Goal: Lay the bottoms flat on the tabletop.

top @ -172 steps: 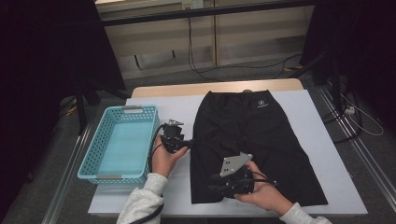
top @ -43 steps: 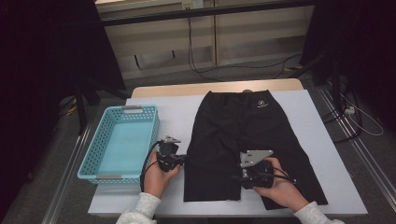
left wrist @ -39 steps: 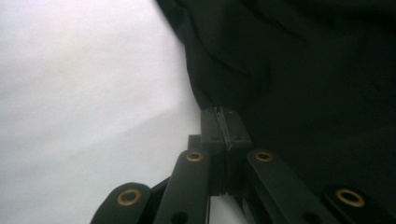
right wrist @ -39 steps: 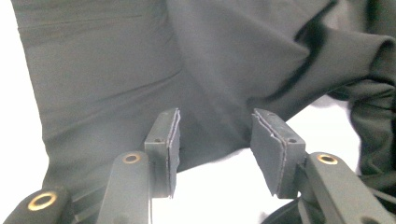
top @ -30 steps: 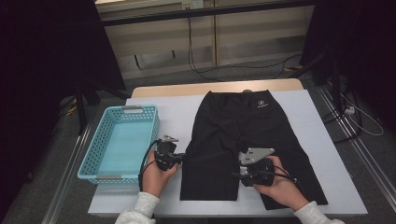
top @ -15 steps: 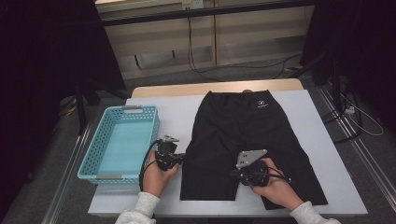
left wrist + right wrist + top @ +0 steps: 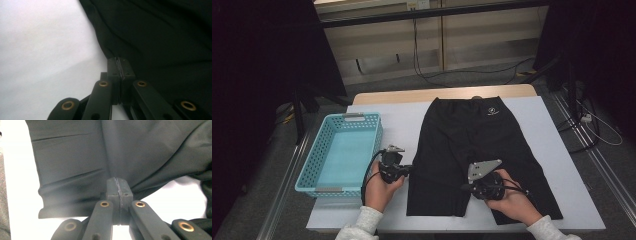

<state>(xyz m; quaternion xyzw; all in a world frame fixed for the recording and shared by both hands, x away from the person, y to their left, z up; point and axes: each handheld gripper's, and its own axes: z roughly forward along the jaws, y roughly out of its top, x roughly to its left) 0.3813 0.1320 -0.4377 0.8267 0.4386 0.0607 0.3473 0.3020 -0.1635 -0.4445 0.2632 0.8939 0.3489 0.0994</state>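
Note:
A pair of black shorts (image 7: 477,135) lies flat on the white table (image 7: 402,120), waistband at the far side. My left gripper (image 7: 408,170) sits at the outer edge of the left leg, jaws shut on the cloth's edge. In the left gripper view the pads (image 7: 120,60) meet right at the border of the shorts (image 7: 162,37). My right gripper (image 7: 464,187) lies low between the two legs. Its jaws (image 7: 117,180) are shut on the shorts (image 7: 100,152), and folds of the cloth run into the tips.
A light blue plastic basket (image 7: 378,140) stands at the left of the table, close beside my left hand. The table's front edge is just below both hands. Bare white tabletop lies right of the shorts.
My right gripper has shifted slightly left and tilted, and its jaws now pinch the cloth. My left hand and the shorts' left leg have stayed where they were.

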